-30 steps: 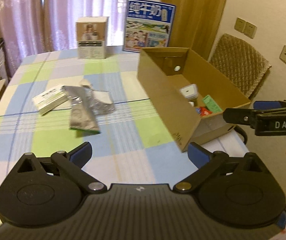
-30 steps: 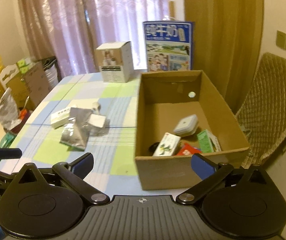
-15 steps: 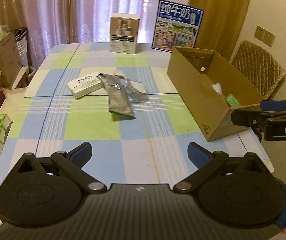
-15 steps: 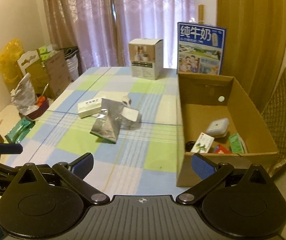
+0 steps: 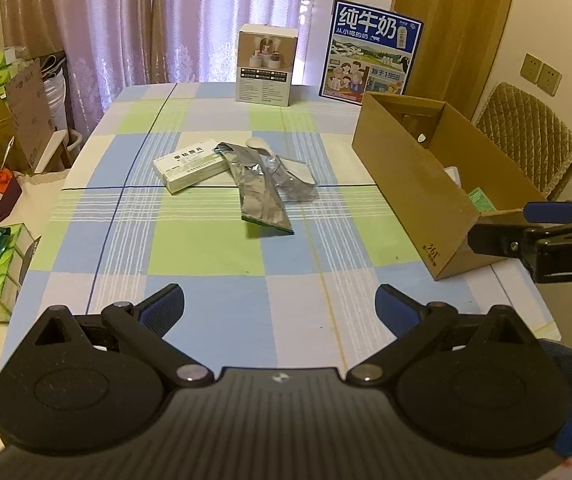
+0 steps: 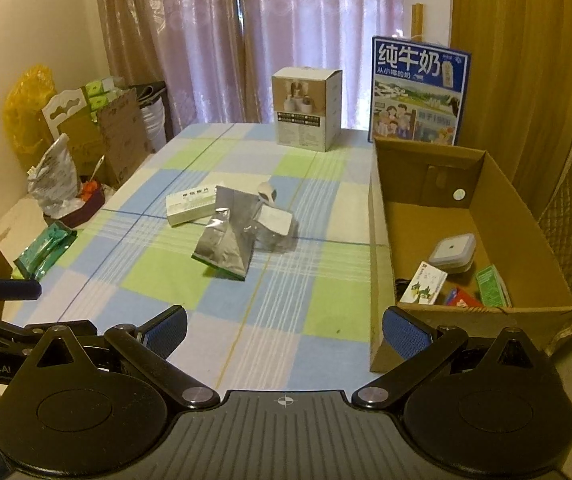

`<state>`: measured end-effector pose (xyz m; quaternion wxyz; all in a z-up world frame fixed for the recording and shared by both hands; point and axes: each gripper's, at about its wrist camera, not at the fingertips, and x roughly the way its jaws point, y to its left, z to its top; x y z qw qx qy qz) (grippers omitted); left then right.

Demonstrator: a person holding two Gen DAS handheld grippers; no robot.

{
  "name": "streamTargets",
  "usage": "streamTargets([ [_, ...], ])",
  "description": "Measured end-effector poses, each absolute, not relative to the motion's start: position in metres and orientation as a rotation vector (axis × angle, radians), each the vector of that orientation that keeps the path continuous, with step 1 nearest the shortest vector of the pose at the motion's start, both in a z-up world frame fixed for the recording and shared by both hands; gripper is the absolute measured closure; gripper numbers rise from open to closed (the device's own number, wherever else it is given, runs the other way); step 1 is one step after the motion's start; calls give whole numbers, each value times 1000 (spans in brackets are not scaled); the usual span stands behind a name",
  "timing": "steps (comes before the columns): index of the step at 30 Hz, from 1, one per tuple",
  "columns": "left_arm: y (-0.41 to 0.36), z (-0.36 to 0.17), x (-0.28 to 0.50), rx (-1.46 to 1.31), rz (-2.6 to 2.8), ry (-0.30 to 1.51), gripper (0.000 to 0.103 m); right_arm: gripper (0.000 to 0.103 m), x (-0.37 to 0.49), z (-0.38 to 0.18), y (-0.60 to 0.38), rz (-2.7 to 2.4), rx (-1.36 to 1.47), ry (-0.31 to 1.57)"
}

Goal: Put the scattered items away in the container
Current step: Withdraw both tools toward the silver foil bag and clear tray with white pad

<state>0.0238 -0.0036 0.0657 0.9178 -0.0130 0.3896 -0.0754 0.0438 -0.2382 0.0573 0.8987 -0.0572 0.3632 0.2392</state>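
1. Both your grippers are pulling back from the table; more checked cloth (image 5: 205, 248) is showing than before.
2. Cardboard box (image 6: 382, 240) is sitting on the table's right side, holding small items.
3. Foil pouch (image 5: 259, 196) and white medicine box (image 5: 189, 164) are lying mid-table, touching.
4. Left gripper (image 5: 279, 300) and right gripper (image 6: 283, 326) are hanging spread wide, gripping nothing.

The left claw (image 5: 279, 307) is matte black, with two round housings, silver pivot screws on angled link arms and ribbed blue fingertip pads (image 5: 165, 305). The right claw (image 6: 284, 332) looks the same, its side lettered "DAS" in white. Beside it shows a sliver of bare skin.
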Motion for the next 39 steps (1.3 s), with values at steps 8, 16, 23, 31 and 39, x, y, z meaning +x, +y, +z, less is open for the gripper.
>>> streamTargets([
  [8,12,59,34,0,-137,803,3,2,51,43,-226,524,-104,791],
  [16,21,48,48,13,-136,813,3,2,62,29,-213,541,-106,822],
  [23,22,32,67,28,-147,829,3,2,79,16,-203,547,-98,852],
  [31,21,14,106,38,-157,839,3,2,113,-2,-192,535,-96,871],
  [39,25,-2,168,9,-222,891,4,2,161,-26,-180,543,-59,917],
])
